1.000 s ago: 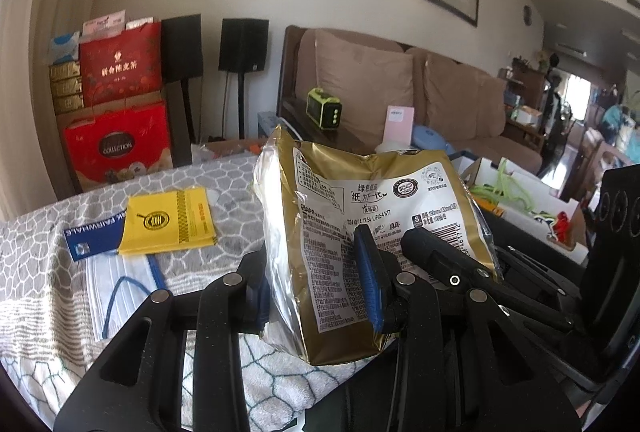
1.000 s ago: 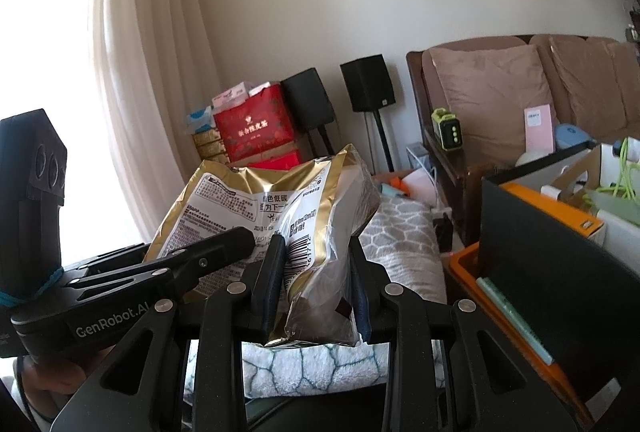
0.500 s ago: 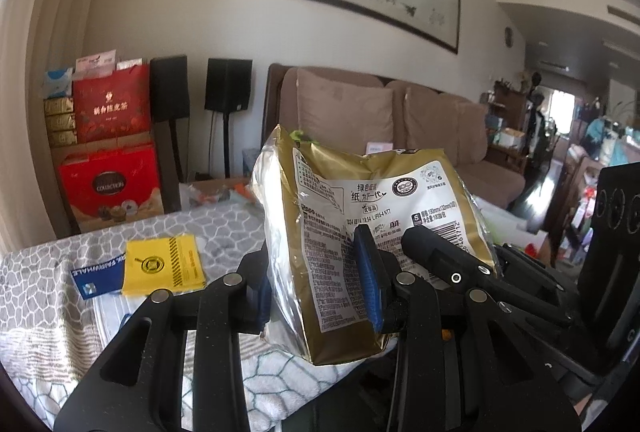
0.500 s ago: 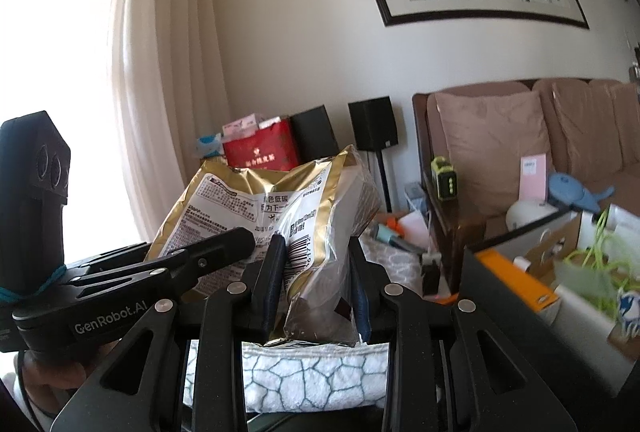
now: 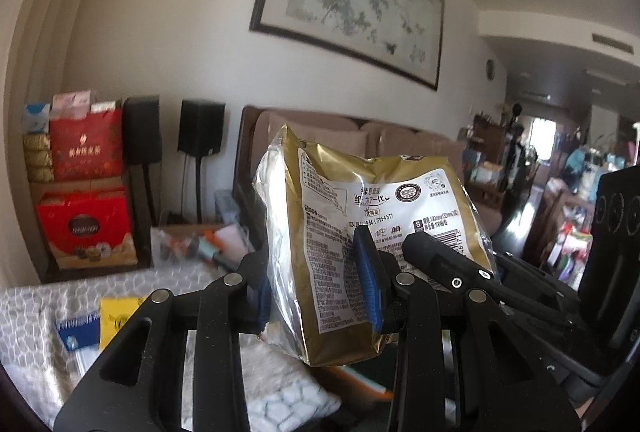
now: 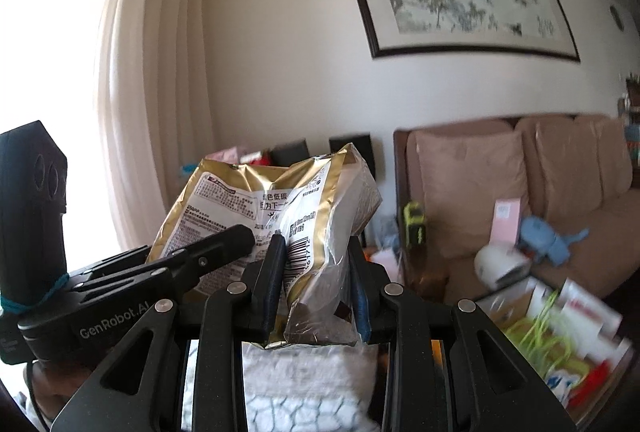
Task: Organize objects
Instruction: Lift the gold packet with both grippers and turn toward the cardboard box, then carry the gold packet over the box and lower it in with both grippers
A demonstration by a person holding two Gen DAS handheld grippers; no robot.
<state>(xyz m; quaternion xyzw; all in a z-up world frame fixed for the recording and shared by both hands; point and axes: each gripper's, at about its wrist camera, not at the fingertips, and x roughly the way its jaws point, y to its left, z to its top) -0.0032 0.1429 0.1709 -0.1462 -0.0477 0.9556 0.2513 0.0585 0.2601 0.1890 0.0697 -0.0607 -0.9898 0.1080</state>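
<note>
While both claws pinch it, gold packet [image 5: 360,232] sits upright between pads.

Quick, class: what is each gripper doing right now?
Left gripper: closed on the gold tissue pack.
Right gripper: closed on the same pack's other end.

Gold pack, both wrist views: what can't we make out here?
- Gold pack: its front face is turned away in both views; small label print is unreadable.
- Pack's bottom edge: in the right wrist view, the right gripper fingers cover it.
- Destination: not identifiable. The box of items, lower right in the right wrist view, is motion-blurred and cut by the edge.
- Patterned cloth: largely hidden behind the left gripper.
</note>
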